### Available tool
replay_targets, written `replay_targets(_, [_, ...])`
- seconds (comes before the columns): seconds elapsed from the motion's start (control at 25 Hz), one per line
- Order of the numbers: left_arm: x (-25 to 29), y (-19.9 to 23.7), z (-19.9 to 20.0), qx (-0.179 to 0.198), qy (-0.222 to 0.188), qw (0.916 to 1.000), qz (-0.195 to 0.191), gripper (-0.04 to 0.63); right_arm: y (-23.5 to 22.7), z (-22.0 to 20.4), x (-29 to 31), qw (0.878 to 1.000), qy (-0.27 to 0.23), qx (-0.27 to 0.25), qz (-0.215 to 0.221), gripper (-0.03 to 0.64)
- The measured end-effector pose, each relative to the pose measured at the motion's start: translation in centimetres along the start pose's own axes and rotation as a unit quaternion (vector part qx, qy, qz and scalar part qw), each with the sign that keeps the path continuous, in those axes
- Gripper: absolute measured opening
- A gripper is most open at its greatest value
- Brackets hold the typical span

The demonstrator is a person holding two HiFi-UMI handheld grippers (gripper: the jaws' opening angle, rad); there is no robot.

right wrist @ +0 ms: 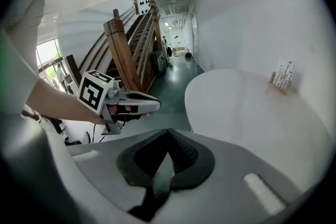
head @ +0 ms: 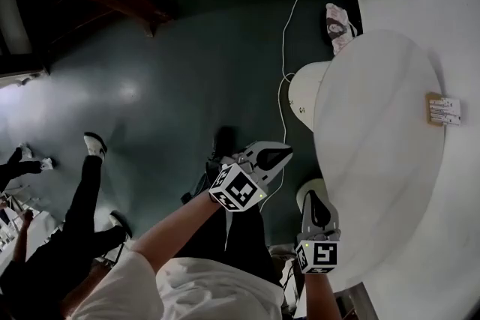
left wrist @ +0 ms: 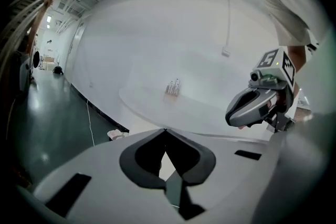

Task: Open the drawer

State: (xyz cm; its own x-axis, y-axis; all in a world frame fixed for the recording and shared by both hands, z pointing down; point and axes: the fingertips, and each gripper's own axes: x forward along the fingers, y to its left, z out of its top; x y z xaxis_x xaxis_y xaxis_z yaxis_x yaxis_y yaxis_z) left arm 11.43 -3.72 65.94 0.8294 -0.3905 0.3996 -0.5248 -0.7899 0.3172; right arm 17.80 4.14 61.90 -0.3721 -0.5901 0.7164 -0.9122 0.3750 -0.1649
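No drawer shows in any view. My left gripper (head: pixel 279 154) is shut with nothing in it and hangs over the dark floor, just left of a round white table (head: pixel 375 161). In its own view its jaws (left wrist: pixel 165 131) meet at a point, aimed toward the table top (left wrist: pixel 199 107). My right gripper (head: pixel 316 200) is shut and empty at the table's near edge. In its own view its jaws (right wrist: pixel 168 131) are closed, with the table (right wrist: pixel 247 107) ahead to the right. Each gripper shows in the other's view: the right gripper (left wrist: pixel 231 115) and the left gripper (right wrist: pixel 155 104).
A small card stand (head: pixel 442 110) sits on the table's far side near the white wall. A white cable (head: pixel 289 34) runs over the floor to the table's pedestal (head: pixel 304 94). Other people's legs (head: pixel 88 187) stand at the left. A wooden staircase (right wrist: pixel 126 55) rises beyond.
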Motion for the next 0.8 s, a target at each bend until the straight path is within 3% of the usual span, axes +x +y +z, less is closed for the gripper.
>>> replay_targets(0.28, [4.6, 2.5, -4.8, 0.033, 0.022, 0.9988, -0.027, 0.025, 0.3, -1.9, 4.0, 1.0, 0.021, 0.01, -0.005, 0.011])
replay_targets(0.8, [12.5, 3.8, -10.3, 0.084, 0.04, 0.9934, -0.067, 0.074, -0.3, -6.3, 8.5, 0.998, 0.048, 0.031, -0.006, 0.011])
